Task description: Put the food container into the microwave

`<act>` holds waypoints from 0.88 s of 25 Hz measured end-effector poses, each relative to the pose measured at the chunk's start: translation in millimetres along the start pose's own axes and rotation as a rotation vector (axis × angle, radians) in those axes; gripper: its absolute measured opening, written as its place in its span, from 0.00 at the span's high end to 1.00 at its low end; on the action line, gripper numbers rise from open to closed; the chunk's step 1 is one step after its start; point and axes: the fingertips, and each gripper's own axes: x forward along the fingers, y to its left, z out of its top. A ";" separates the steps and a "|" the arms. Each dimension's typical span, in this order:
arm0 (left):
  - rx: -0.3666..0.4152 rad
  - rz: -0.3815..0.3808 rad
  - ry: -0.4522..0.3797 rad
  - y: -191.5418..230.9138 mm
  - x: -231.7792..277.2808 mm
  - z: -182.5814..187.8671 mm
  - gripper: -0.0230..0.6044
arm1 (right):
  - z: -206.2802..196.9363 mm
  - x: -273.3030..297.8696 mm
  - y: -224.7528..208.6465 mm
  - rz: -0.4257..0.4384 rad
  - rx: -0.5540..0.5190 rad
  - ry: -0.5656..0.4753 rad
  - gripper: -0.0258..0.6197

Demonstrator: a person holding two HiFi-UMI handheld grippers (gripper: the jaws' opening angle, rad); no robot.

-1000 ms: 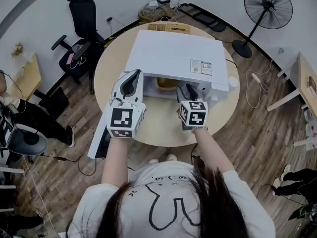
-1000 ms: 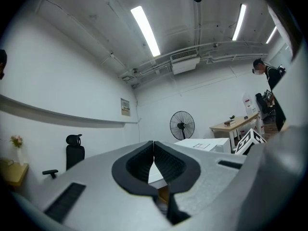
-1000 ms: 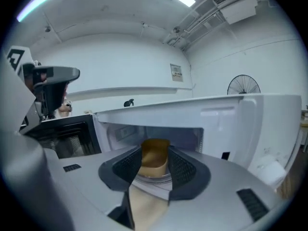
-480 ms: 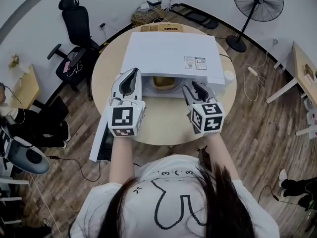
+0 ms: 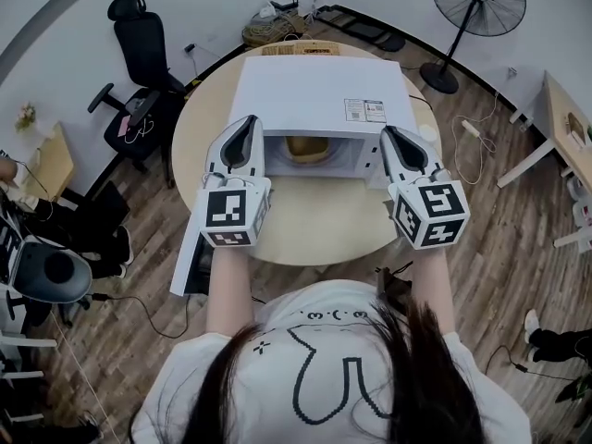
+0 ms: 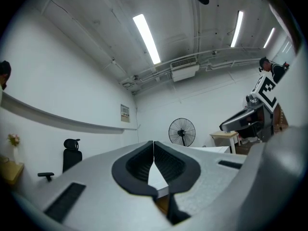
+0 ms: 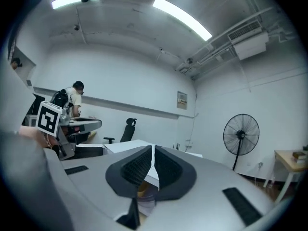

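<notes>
The white microwave point(image 5: 319, 100) stands on the round table point(image 5: 305, 225) with its door point(image 5: 187, 265) swung open to the left. The tan food container point(image 5: 306, 147) sits inside the cavity. My left gripper point(image 5: 248, 124) is held level at the opening's left edge, shut and empty, its tips meeting in the left gripper view point(image 6: 153, 143). My right gripper point(image 5: 392, 135) is raised by the microwave's right front corner. Its jaws have just been closing and stand shut with nothing between them point(image 7: 152, 148). Below its tips a bit of the container point(image 7: 142, 190) shows.
A standing fan point(image 5: 477, 7) and cables lie on the floor at the back right. A black office chair point(image 5: 141, 40) stands at the back left. A small white cup point(image 5: 427, 135) sits on the table by the microwave's right side. Another person is at a desk point(image 7: 72, 100).
My right gripper has come up and to the right, away from the microwave's opening, and its jaws have closed empty. The left gripper has stayed in place. The container remains inside.
</notes>
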 end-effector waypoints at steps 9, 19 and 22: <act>0.041 -0.004 -0.012 3.8 -5.8 14.2 0.95 | 14.1 -15.9 -9.5 -0.061 -0.025 -0.021 0.91; 0.055 -0.025 -0.010 3.5 -10.6 17.2 0.95 | 12.1 -18.0 -4.9 -0.071 -0.057 -0.007 0.92; 0.054 -0.030 -0.013 2.4 -11.9 17.6 0.95 | 10.5 -18.0 -1.6 -0.074 -0.077 0.000 0.92</act>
